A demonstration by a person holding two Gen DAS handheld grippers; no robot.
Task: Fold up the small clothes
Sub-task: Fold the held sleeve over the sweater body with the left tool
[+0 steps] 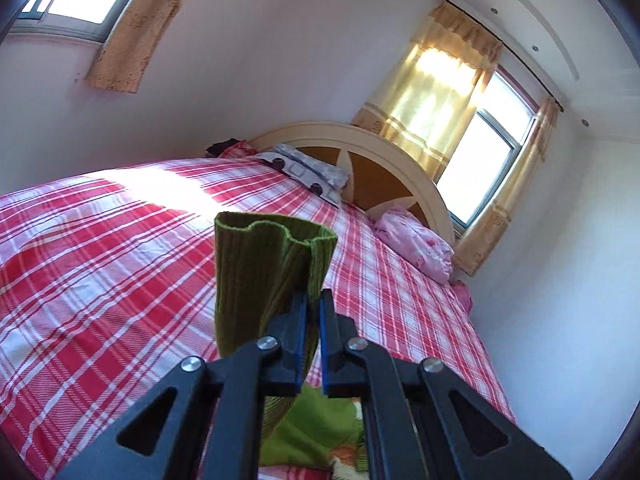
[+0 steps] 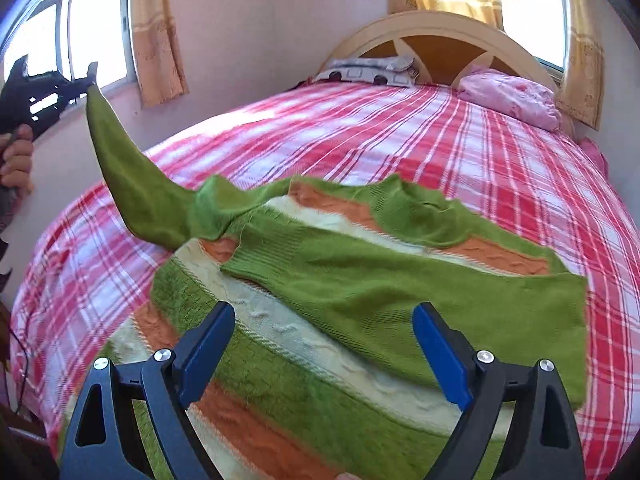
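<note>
Left gripper (image 1: 313,300) clamped shut, raised; right gripper (image 2: 324,320) jaws wide, angled down.

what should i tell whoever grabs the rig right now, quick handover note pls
Left gripper: shut on the sweater's green sleeve cuff, holding it up off the bed.
Right gripper: open, empty, above the sweater's body.
Sweater: green, orange and cream knit, spread on the red plaid bedspread; its other sleeve already lies folded across the body.
Done: one sleeve in.
Left: lay the held sleeve across the body, then probably fold the body up.
</note>
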